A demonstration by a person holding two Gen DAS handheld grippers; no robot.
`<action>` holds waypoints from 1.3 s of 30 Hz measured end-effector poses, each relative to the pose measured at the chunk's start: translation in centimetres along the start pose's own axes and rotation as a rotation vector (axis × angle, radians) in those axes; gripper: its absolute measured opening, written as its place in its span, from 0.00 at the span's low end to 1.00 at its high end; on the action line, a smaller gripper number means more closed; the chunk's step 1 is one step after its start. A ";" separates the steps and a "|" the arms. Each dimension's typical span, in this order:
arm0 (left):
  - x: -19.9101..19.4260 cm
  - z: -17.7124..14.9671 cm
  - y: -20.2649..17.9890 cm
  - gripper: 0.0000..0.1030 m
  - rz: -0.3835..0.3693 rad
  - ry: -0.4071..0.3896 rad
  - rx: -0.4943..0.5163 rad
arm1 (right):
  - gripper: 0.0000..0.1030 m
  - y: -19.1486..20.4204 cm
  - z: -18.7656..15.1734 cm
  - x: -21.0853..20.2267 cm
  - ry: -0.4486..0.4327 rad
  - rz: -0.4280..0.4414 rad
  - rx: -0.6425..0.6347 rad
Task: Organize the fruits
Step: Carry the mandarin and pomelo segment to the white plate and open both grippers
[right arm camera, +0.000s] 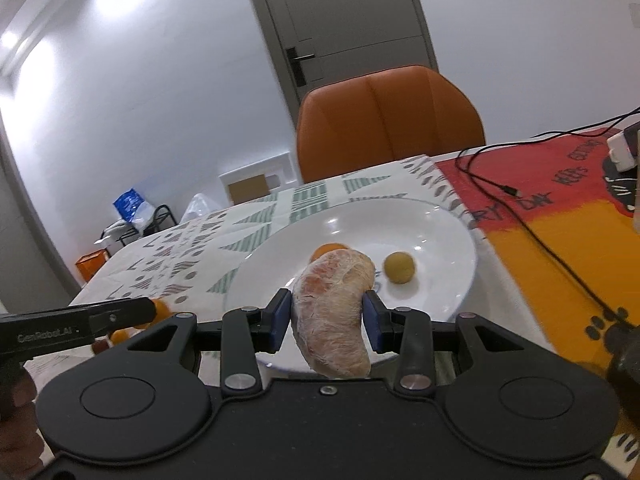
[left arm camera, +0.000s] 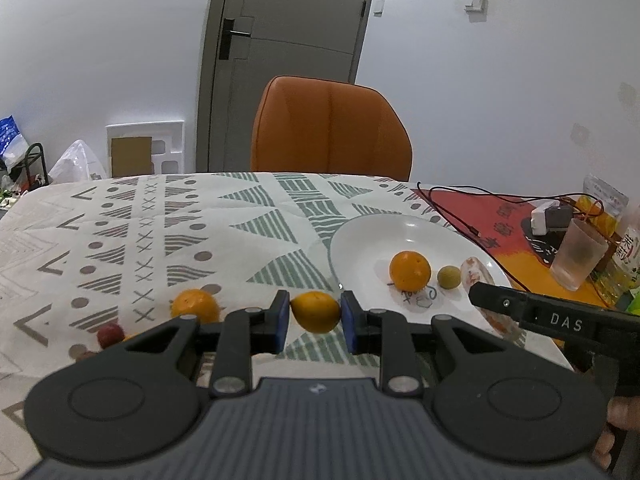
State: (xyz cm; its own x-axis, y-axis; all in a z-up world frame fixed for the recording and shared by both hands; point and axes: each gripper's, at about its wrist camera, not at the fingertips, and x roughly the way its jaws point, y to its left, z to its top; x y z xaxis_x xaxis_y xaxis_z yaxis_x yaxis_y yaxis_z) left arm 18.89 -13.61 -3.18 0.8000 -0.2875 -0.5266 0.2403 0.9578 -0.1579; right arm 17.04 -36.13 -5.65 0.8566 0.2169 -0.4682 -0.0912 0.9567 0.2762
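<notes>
My left gripper [left arm camera: 315,318] is shut on a small orange fruit [left arm camera: 316,311] and holds it just left of the white plate [left arm camera: 360,236]. On the plate lie an orange [left arm camera: 410,270] and a small yellow-green fruit [left arm camera: 449,277]. My right gripper [right arm camera: 329,320] is shut on a peeled pomelo segment [right arm camera: 334,312] over the plate's near part [right arm camera: 440,232]; the segment also shows in the left wrist view [left arm camera: 474,270]. Another orange [left arm camera: 195,305] and a small red fruit [left arm camera: 110,334] lie on the cloth to the left.
An orange chair [left arm camera: 331,128] stands behind the table. A red and orange mat [left arm camera: 500,216] at the right carries a black cable [left arm camera: 452,208], a white charger [left arm camera: 546,216], a frosted cup [left arm camera: 578,254] and packets. The patterned cloth [left arm camera: 160,232] covers the table.
</notes>
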 end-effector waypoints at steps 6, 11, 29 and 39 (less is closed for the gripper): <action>1.2 0.9 -0.9 0.25 -0.013 -0.002 0.015 | 0.36 -1.7 0.8 0.4 -0.008 -0.021 0.025; 2.1 1.5 -1.7 0.25 -0.030 -0.004 0.025 | 0.36 -2.6 1.3 0.7 -0.016 -0.041 0.036; 3.1 1.5 -3.2 0.48 -0.042 0.007 0.037 | 0.50 -2.2 0.1 -0.3 0.010 -0.015 0.046; 0.2 1.2 -0.1 0.85 0.040 -0.032 -0.015 | 0.58 -0.8 0.0 -0.3 0.018 0.001 0.040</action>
State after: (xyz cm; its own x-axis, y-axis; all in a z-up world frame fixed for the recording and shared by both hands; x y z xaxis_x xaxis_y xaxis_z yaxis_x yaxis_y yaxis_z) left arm 19.68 -13.81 -2.26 0.8263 -0.2485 -0.5054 0.1998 0.9684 -0.1494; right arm 16.82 -36.97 -5.76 0.8474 0.2219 -0.4825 -0.0716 0.9480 0.3102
